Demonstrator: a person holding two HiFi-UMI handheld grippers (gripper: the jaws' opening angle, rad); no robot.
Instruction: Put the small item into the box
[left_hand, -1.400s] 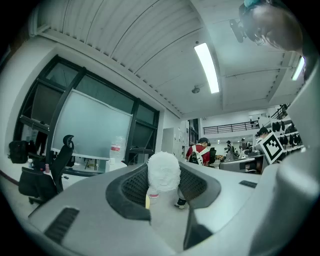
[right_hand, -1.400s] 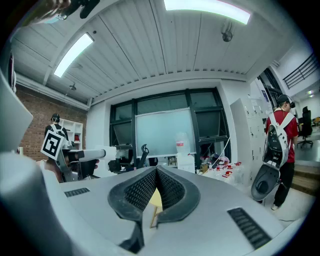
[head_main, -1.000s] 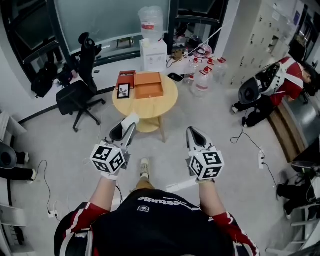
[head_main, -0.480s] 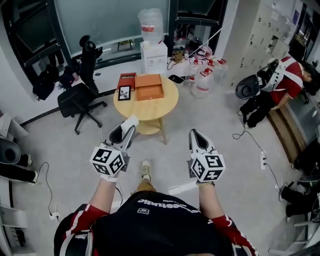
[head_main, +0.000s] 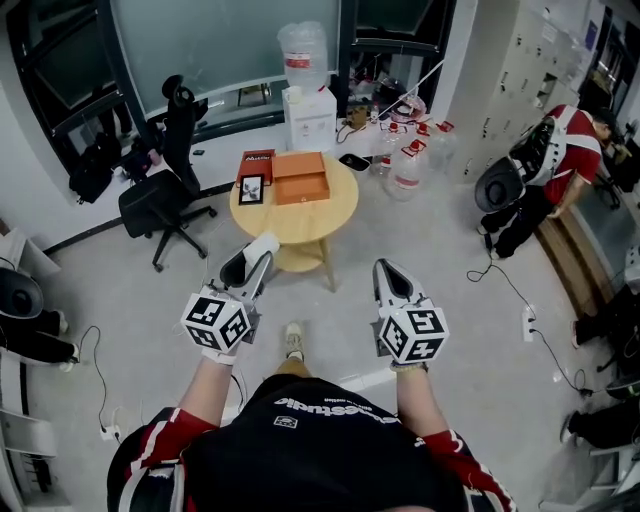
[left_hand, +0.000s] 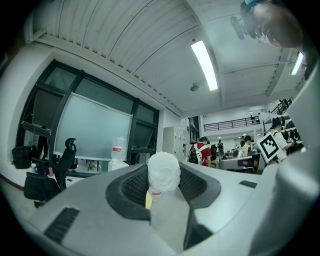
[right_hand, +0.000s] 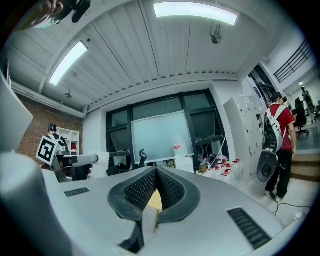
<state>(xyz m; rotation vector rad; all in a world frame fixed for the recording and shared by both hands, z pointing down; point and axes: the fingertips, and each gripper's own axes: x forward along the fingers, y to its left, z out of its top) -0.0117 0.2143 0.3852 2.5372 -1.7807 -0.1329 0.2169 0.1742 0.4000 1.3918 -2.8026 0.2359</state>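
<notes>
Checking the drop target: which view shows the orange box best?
Head view: the orange box sits fully visible on the round table. Neither gripper view shows it; the left fingers and right fingers block that area.

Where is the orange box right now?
In the head view, the orange box sits on the round wooden table ahead, just right of the small picture frame.

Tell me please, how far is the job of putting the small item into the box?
Done: the left gripper is closed on the small white item. In hand: it holds the item in the air, short of the round table. Left: reach the orange box on that table and place the item inside. The right gripper holds nothing.
</notes>
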